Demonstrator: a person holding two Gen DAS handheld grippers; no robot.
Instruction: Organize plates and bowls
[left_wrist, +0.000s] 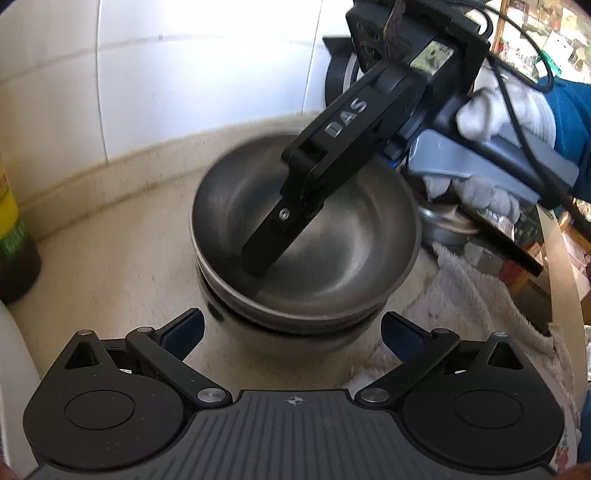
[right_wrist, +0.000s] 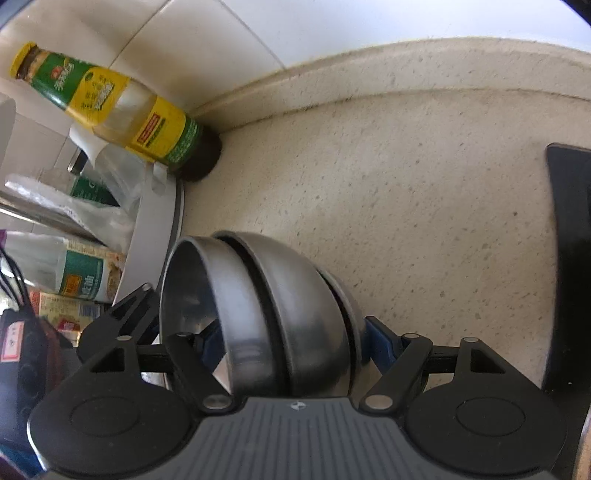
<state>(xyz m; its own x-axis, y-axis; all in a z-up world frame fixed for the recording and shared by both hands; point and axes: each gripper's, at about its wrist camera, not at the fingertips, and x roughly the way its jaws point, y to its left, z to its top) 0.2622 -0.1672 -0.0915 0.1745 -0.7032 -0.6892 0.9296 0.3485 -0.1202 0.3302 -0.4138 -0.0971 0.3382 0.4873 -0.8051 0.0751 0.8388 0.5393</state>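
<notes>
Two steel bowls (left_wrist: 306, 236) sit nested at the middle of the left wrist view, resting on the speckled surface (left_wrist: 110, 266) with a white towel (left_wrist: 472, 306) at their four o'clock. The left hand-held gripper (left_wrist: 291, 332) waits just short of the stack at six o'clock, jaws spread wide and empty. The right hand-held gripper (left_wrist: 258, 258) slants in from one o'clock, one finger dipped inside the top bowl; a gloved hand (left_wrist: 506, 122) tilts it steeply downward.

From the right wrist view, the stack (right_wrist: 273, 317) fills six o'clock, its rims lying between the fingers. The right hand-held gripper (right_wrist: 291, 343) looks clamped across the walls, one blue pad (right_wrist: 380, 343) outside at four o'clock. An oil bottle (right_wrist: 110, 107) stands at ten o'clock. Best, I judge, to settle the stack gently before letting go.
</notes>
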